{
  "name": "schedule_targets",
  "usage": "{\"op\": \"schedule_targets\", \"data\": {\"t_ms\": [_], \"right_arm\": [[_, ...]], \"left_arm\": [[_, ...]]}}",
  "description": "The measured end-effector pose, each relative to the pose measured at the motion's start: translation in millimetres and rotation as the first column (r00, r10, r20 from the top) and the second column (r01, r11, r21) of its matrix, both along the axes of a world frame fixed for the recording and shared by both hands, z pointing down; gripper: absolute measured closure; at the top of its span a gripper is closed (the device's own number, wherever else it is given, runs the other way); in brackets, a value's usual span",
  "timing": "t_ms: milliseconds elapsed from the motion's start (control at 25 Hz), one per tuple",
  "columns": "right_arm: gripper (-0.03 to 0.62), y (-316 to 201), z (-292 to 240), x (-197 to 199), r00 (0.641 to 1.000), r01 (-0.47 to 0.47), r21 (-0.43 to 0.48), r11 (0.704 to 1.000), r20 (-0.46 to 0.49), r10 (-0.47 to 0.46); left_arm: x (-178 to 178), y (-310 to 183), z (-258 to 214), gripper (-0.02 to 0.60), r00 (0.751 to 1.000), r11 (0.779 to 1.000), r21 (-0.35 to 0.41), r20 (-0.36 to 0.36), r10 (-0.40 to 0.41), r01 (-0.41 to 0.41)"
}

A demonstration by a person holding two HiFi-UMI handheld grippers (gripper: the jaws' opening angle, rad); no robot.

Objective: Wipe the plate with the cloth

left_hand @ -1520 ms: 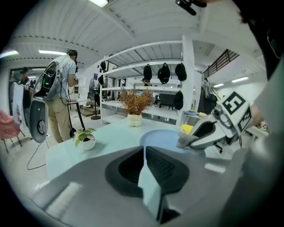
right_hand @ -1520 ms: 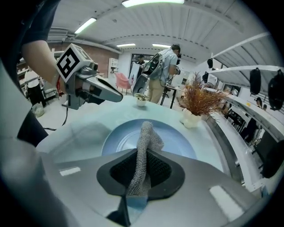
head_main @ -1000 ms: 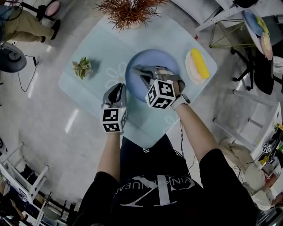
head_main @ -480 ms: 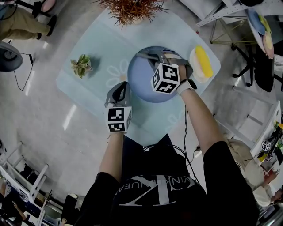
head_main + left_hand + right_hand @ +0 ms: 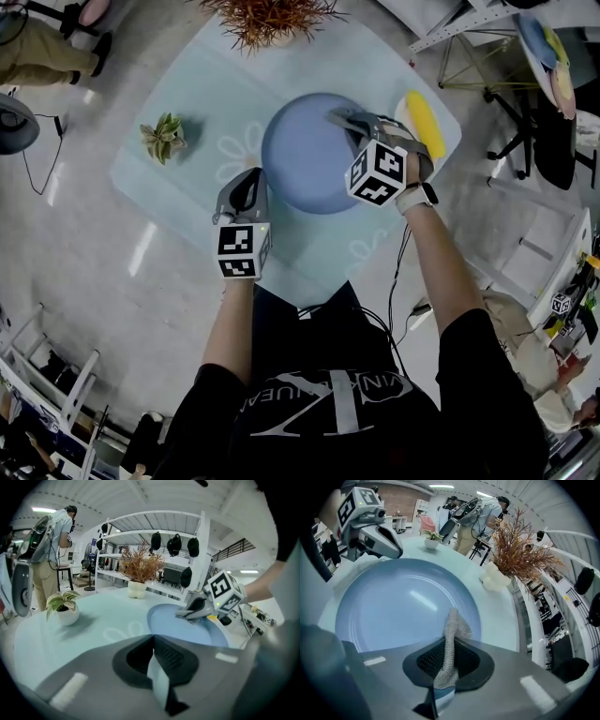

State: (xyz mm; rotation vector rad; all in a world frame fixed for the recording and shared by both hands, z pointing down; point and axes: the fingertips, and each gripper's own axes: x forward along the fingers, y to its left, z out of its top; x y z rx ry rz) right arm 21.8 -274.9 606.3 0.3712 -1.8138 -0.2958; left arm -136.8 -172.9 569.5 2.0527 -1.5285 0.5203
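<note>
Right gripper (image 5: 342, 117): clamped on the cloth (image 5: 452, 629), with a grey knitted fold standing up out of the jaws. The tips are over the plate's 1 o'clock rim.
Left gripper (image 5: 246, 186): jaws brought together with nothing between them that I can see. It sits off the plate at its 8 o'clock, just beside the rim.
Plate (image 5: 305, 159): blue, round and shallow, flat in the middle of the pale table (image 5: 187, 187). Its face looks glossy and bare.
Cloth contact: only a short tuft clears my jaws. It hangs low at the rim, but I cannot tell whether it touches the glaze.
Cloth handling: I judge it soft, light and limp. It will fold under pressure, so I would press the pinched wad down flat rather than drag a loose tail.
Plate handling: probably stiff, smooth and slippery on this table, and breakable if it goes over the edge. A sideways wipe could skate it.
Where to steady it: at the 8 o'clock rim with my left gripper, pressing or pinching the lip and keeping clear of the centre.
Neighbours: a small dish with something yellow (image 5: 419, 127) at the plate's 2 o'clock, near my right gripper. A little potted plant (image 5: 164, 139) sits at 9 o'clock, well apart.
Risk: a wide stroke toward 2 o'clock could knock that dish.
</note>
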Motion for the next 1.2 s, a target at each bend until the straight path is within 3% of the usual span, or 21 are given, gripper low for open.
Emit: {"op": "schedule_targets", "data": {"t_ms": [400, 800, 1000, 1200], "right_arm": [[0.557, 68, 2, 27, 0.998, -0.049, -0.203, 0.978, 0.016, 0.054], [0.557, 142, 3, -24, 0.995, 0.082, -0.353, 0.932, 0.077, -0.059], [0.556, 149, 1, -64, 0.981, 0.181, -0.348, 0.92, 0.137, -0.141], [0.554, 120, 3, -92, 0.973, 0.201, -0.312, 0.929, 0.177, -0.151]], "left_arm": [[1, -1, -1, 0.581, 1.0, 1.0, 0.003, 0.005, -0.007, 0.007], [1, -1, -2, 0.581, 1.0, 1.0, 0.007, -0.007, -0.022, 0.022], [2, -1, -3, 0.581, 0.999, 1.0, 0.002, -0.021, -0.03, 0.031], [1, -2, 0, 0.581, 0.999, 0.999, -0.011, -0.017, -0.04, 0.04]]}}
